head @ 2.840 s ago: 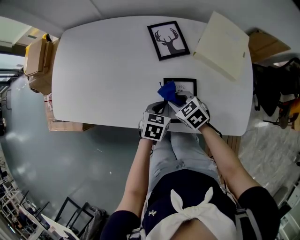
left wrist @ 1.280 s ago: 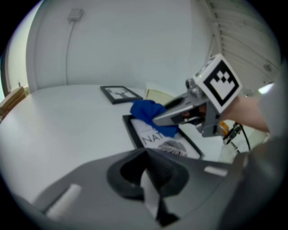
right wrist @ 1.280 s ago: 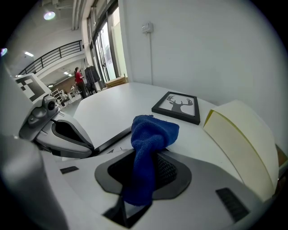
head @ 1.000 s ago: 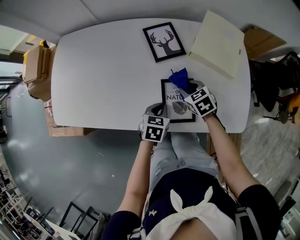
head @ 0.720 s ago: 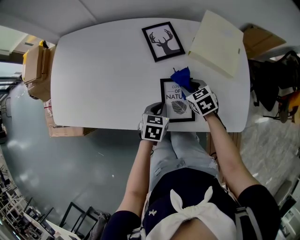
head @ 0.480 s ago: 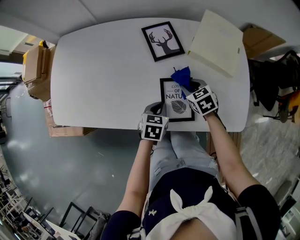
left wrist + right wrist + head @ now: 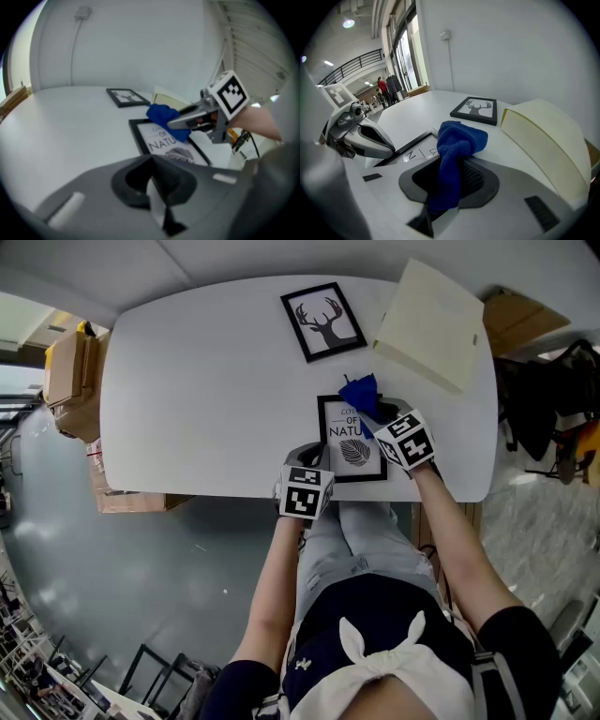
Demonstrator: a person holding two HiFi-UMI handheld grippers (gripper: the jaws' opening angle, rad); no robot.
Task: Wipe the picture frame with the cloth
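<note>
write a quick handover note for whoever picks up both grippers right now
Left hand-held gripper: shut, holding nothing, at the picture frame's near left corner.
Right hand-held gripper: shut on the blue cloth, which lies on the frame's far edge.
Frame flat near the table's front edge.
Done: cloth on frame.
Left: probably wipe toward the near edge.

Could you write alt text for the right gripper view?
The right gripper is shut on a bunched blue cloth that rests on a black picture frame on a white table. The left gripper is at left; a deer picture and cream board lie beyond.
</note>
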